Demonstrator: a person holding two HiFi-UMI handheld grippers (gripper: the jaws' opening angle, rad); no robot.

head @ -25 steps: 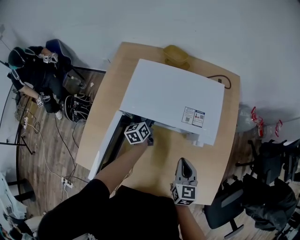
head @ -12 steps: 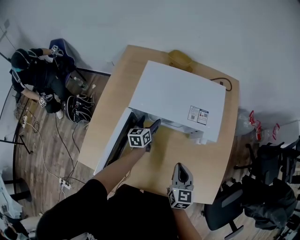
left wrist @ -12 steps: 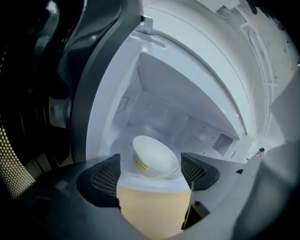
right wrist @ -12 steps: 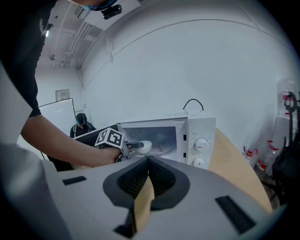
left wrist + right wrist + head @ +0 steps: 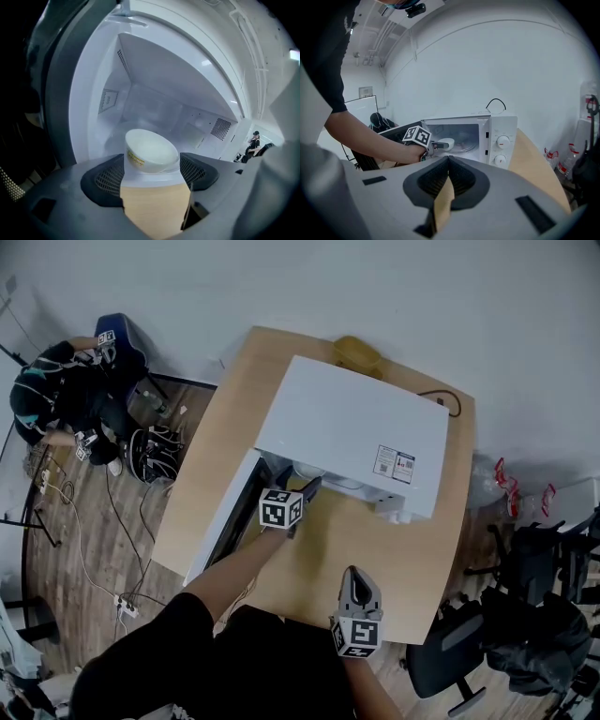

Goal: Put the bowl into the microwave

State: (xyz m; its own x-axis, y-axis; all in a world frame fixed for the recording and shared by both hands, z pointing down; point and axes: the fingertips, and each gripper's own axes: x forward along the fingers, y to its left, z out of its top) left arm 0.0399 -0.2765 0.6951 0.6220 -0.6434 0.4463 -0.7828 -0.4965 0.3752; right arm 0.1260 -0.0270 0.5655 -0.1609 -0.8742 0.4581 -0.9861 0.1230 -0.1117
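Observation:
A white microwave [image 5: 352, 432] stands on the wooden table [image 5: 323, 563] with its door [image 5: 217, 526] swung open to the left. The white bowl [image 5: 151, 151] rests just inside the cavity near the front sill; from the side the bowl [image 5: 444, 142] shows in the doorway. My left gripper [image 5: 312, 488] is at the opening, open, and the bowl lies just past its fingertips [image 5: 117, 171]. In the right gripper view the left gripper [image 5: 436, 145] reaches up to the bowl. My right gripper [image 5: 359, 576] hovers over the table's near edge, shut on nothing.
A yellow container [image 5: 354, 351] sits behind the microwave, and a black cable [image 5: 450, 401] loops at its back right corner. A person [image 5: 56, 395] sits on the floor at left among cables. Dark office chairs [image 5: 525, 615] stand to the right of the table.
My left gripper has drawn back a little from the microwave's cavity. The right gripper has shifted slightly towards me.

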